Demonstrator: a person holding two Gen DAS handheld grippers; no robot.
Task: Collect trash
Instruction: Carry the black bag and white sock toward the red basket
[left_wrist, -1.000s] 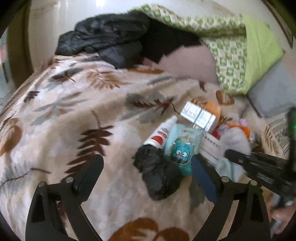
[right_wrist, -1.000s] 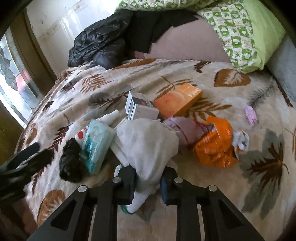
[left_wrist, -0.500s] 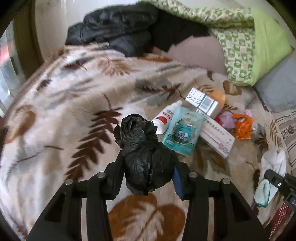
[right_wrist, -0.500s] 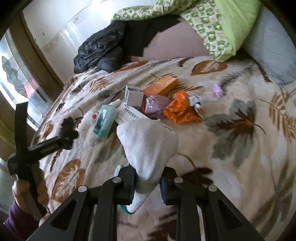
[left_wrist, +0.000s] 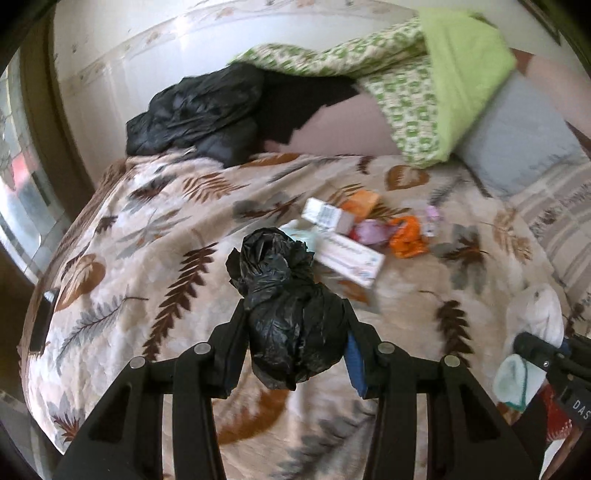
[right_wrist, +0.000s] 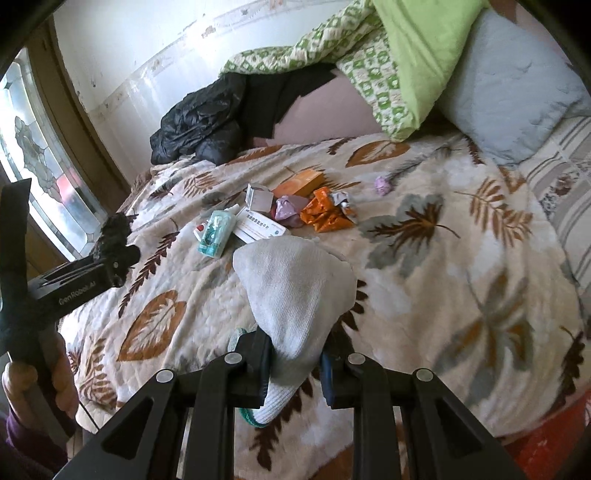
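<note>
- Left gripper (left_wrist: 295, 332): its fingers (left_wrist: 232, 336) pinch a crumpled black plastic bag (left_wrist: 284, 295) by the bunched lower part; the loose top stands up past the fingertips. The bag hangs above the leaf-patterned bedspread (left_wrist: 155, 236), clear of it, on the window side of the bed.
- Litter pile, middle of the bed: a teal pouch (right_wrist: 216, 232), a long white box (right_wrist: 260, 227), a small white carton (right_wrist: 258, 197), an orange box (right_wrist: 299, 184), a lilac wrapper (right_wrist: 288, 210) and a crumpled orange wrapper (right_wrist: 325, 216) lie touching or just beside one another. A small pink scrap (right_wrist: 382, 184) sits apart, toward the pillows. From either camera the pile lies ahead of the fingers and farther up the bed.
- Long axis: the long white box runs slantwise across both views, so fingers coming straight in would probably need a turn to span its short side.
- Right gripper (right_wrist: 295, 363): its fingers (right_wrist: 258, 363) are pressed onto a white sock (right_wrist: 295, 291), toe end up and cuff hanging below. Whether a second, teal-trimmed piece under it is also caught cannot be told.
- Nearness: in the right view the left gripper stands beside the pile's teal-pouch end, while the right gripper sits back near the bed's foot edge. Both are full, so each load likely must be put down or bagged before another piece is taken.
</note>
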